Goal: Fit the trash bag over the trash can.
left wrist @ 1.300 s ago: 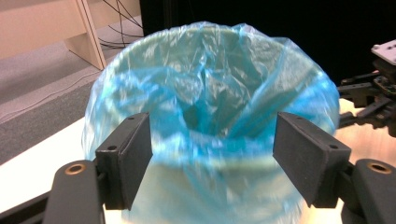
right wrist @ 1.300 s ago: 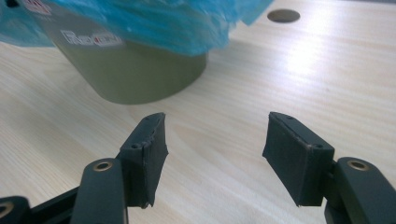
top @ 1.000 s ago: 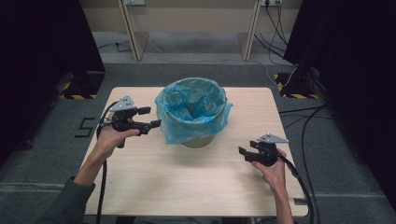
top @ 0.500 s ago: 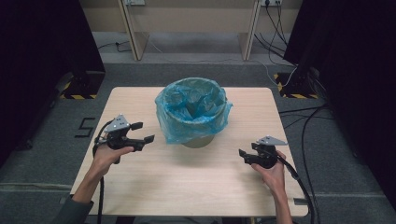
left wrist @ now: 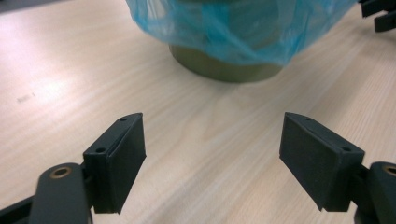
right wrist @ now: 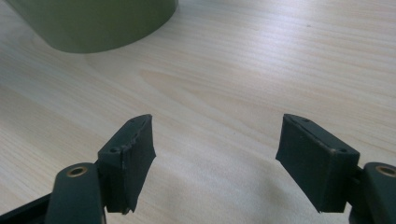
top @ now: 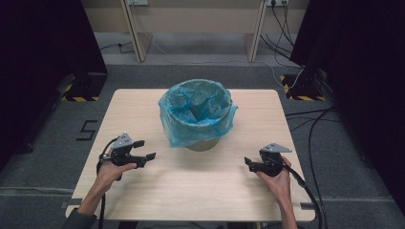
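Bin: olive-green bin [top: 203,140] stands upright on the table, ahead of both claws and between them, apart from each.
Liner: blue plastic bag [top: 196,112] lines the bin, crumpled inside and folded out over the rim, hanging partway down the outer wall; the bin's base stays bare below it.
Left gripper [top: 143,150]: held in the person's left hand [top: 112,167], low over the table, jaws pointing toward the bin's base; jaws spread wide, released, nothing between them.
Left gripper view: both black pads [left wrist: 122,161] stand far apart over bare wood; the bin and the bag's lower edge lie straight ahead beyond the tips, not touching them; the other gripper's jaw tips show at the upper right corner.
Right gripper [top: 249,163]: held in the person's right hand [top: 277,176], low over the table, jaws pointing left toward the bin's base; jaws have just been opening, now released, with nothing between them.
Right gripper view: pads [right wrist: 133,158] wide apart over bare wood; the bin's green wall [right wrist: 93,21] sits ahead and to the left of the tips, well clear of them.
Table: light wooden table [top: 205,191], bare between the two claws.
Cables: a black cable trails from each gripper back along the forearm.
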`<control>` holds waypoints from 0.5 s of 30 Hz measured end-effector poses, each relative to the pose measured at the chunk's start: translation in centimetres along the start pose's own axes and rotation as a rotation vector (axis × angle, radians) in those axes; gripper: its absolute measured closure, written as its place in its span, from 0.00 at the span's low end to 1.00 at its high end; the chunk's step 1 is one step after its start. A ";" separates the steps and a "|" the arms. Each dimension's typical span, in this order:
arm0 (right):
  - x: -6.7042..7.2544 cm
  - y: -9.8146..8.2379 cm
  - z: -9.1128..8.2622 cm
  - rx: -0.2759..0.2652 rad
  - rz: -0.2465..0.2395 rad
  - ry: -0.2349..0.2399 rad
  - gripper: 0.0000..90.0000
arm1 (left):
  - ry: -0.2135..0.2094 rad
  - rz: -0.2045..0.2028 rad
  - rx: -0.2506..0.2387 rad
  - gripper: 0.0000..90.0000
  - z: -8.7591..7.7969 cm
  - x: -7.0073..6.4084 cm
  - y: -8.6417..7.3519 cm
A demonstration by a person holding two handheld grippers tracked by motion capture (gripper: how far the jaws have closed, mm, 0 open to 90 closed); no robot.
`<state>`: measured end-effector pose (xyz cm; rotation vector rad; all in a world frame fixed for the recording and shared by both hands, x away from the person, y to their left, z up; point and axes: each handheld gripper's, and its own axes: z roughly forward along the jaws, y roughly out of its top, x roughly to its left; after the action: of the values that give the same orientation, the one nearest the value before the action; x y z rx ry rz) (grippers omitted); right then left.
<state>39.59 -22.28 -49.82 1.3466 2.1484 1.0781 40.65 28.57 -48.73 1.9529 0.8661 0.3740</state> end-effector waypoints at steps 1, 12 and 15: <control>0.1 -0.2 -0.1 0.003 -0.006 -0.008 0.29 | 0.000 -0.004 0.005 0.24 0.1 0.0 -0.2; 1.0 -1.6 -0.5 0.035 -0.045 -0.047 0.28 | 0.017 -0.002 0.104 0.24 1.3 -0.3 -2.8; 1.2 -2.1 -0.5 0.055 -0.044 -0.055 0.28 | 0.028 0.024 0.146 0.24 1.5 -0.6 -3.3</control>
<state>37.50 -21.90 -51.05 1.3305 2.1728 0.9606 39.68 28.27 -52.24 2.0983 0.9108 0.3613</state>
